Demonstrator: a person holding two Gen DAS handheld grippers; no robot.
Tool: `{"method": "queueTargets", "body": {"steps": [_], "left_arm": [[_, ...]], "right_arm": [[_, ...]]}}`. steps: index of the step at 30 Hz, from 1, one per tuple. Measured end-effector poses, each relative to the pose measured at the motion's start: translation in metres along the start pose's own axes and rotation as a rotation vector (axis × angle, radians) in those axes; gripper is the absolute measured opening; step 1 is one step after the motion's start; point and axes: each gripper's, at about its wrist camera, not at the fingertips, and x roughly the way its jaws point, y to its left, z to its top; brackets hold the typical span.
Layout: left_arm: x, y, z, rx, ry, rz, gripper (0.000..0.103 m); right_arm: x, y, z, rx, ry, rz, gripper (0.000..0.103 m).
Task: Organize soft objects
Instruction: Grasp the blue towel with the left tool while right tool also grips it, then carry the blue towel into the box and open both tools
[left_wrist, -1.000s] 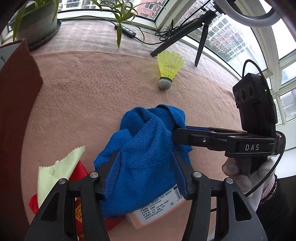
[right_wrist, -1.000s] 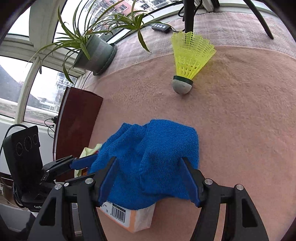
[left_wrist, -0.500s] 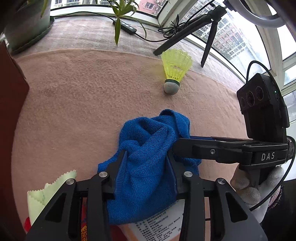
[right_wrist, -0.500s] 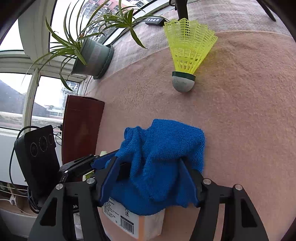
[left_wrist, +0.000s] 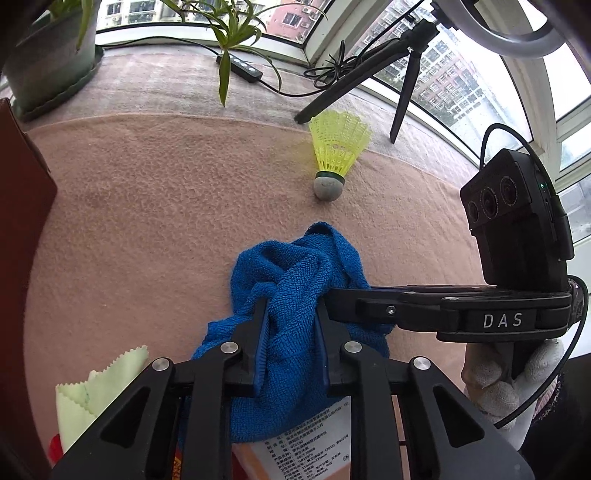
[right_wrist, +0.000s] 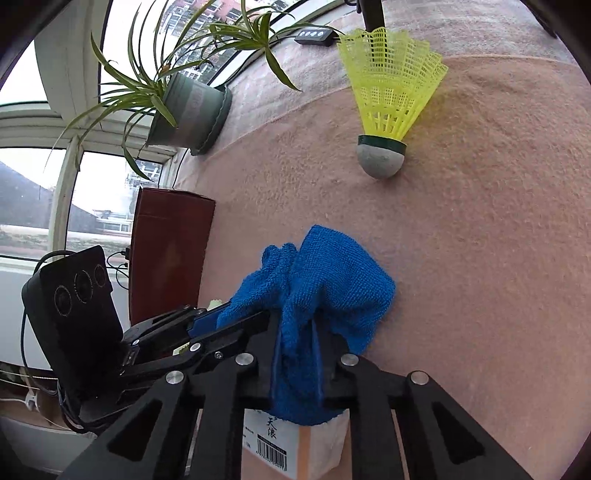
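Note:
A blue towel (left_wrist: 295, 266) lies bunched on the pink blanket (left_wrist: 147, 203), draped over an orange-and-white box (left_wrist: 310, 450). My left gripper (left_wrist: 291, 310) reaches down over its near side; its jaws are closing, with a fold of the towel pinched between the pads. My right gripper (left_wrist: 334, 301) comes in from the right, held by a gloved hand (left_wrist: 495, 384). In the right wrist view the right gripper (right_wrist: 297, 325) is shut on another fold of the blue towel (right_wrist: 332, 280), and the left gripper (right_wrist: 221, 314) meets the towel from the left.
A yellow shuttlecock (left_wrist: 334, 155) lies beyond the towel. A pale green cloth (left_wrist: 96, 391) rests over something red at the near left. A brown box (right_wrist: 166, 251) stands at the left edge, a potted plant (right_wrist: 188, 110) behind it, and a tripod (left_wrist: 369, 70) with cables at the back.
Both grippers' jaws have closed from wide open onto the blue towel, squeezing it into a narrower, taller bunch. Neither hand has shifted much.

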Motion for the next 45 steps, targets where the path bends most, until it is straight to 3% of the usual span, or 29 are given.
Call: {"method": "queueTargets", "body": {"steps": [12, 21, 37, 45], "left_arm": [[-0.079, -0.015, -0.003, 0.015, -0.163, -0.053, 0.018], [-0.151, -0.012, -0.026, 0.03, -0.306, -0.039, 0.017], [-0.247, 0.058, -0.065, -0.054, -0.454, 0.018, 0.017], [-0.275, 0.107, -0.051, -0.08, -0.487, 0.062, 0.017]], "right_arm": [[-0.052, 0.074, -0.011, -0.155, -0.122, -0.029, 0.01], [-0.069, 0.148, -0.027, -0.278, -0.191, -0.028, 0.01], [-0.022, 0.262, -0.052, -0.436, -0.185, 0.018, 0.01], [0.015, 0.321, -0.043, -0.515, -0.214, -0.019, 0.01]]}}
